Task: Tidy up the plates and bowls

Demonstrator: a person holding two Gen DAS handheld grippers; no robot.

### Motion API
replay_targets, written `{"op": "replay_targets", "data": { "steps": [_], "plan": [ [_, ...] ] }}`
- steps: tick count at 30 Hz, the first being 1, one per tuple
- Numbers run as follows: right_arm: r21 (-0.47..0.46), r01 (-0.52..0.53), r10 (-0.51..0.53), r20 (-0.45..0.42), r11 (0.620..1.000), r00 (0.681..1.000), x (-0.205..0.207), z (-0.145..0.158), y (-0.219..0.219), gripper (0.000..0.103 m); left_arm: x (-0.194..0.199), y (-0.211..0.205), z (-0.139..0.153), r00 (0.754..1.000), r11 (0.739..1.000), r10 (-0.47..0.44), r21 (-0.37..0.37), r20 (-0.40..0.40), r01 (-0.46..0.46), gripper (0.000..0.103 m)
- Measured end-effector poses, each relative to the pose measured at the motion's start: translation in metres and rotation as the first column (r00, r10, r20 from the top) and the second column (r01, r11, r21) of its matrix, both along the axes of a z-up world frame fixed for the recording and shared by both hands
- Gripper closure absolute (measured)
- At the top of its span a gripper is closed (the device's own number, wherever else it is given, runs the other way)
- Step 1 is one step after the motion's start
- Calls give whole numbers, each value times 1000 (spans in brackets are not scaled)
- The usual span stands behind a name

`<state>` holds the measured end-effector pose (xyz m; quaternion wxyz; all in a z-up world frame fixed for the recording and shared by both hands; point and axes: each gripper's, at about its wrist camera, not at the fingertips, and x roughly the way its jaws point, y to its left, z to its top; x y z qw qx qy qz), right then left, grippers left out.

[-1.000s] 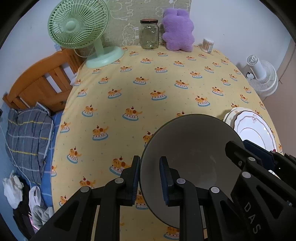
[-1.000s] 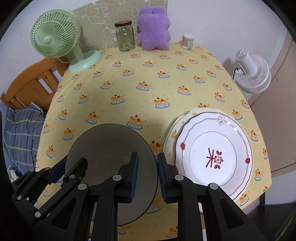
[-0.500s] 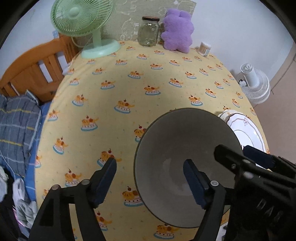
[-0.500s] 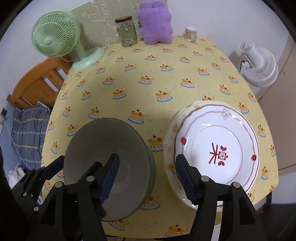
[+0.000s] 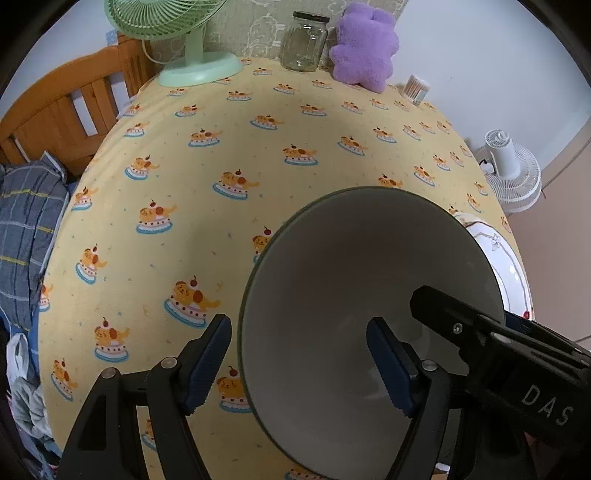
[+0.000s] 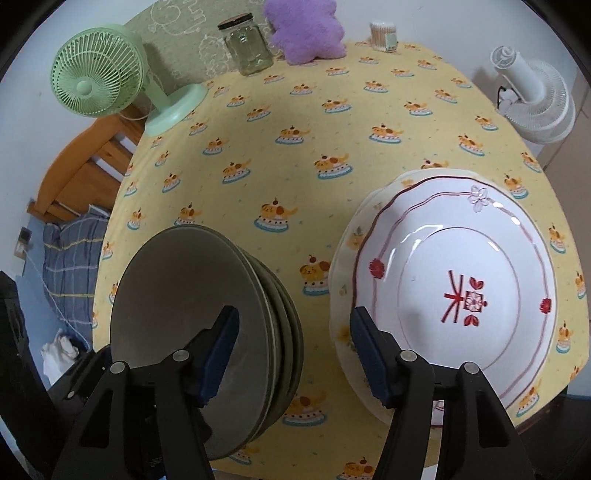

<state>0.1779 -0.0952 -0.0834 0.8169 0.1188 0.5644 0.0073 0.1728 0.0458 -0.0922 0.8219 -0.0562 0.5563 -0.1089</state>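
A stack of grey bowls (image 6: 192, 295) sits near the front edge of the yellow tablecloth (image 6: 295, 122); it also fills the left wrist view (image 5: 351, 288). My left gripper (image 5: 303, 365) is open, its fingers straddling the bowl's near rim. My right gripper (image 6: 295, 354) is open, one finger over the bowl stack, the other over the plates. A stack of white plates (image 6: 461, 295), the top one with red decoration, lies right of the bowls. Its edge shows in the left wrist view (image 5: 506, 266).
At the table's back stand a green fan (image 6: 99, 77), a glass jar (image 6: 247, 48), a purple plush toy (image 6: 306, 29) and a cotton-swab box (image 6: 384, 35). A white fan (image 6: 535, 99) stands off the right side. A wooden bed frame (image 5: 66, 110) is at left.
Both grippers have opened and let go of the grey bowl's rim. The bowl now rests on the stack. Both cameras have drawn slightly back and tilted.
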Motion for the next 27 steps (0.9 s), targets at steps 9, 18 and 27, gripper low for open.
{"op": "replay_targets", "data": {
  "steps": [9,18,27],
  "plan": [
    [46,-34,37,-55,998,998,14,-19,6,59,1,0,-8,1000,1000,6,-9,-22,-6,36],
    [53,-72,74,-36,996,997,19,-21,12,59,5,-2,-7,999,999,-36,-25,-8,36,44],
    [29,-66,68,-69,997,995,20,-19,16,59,6,-1,-6,998,997,-63,-48,-25,62,46]
  ]
}}
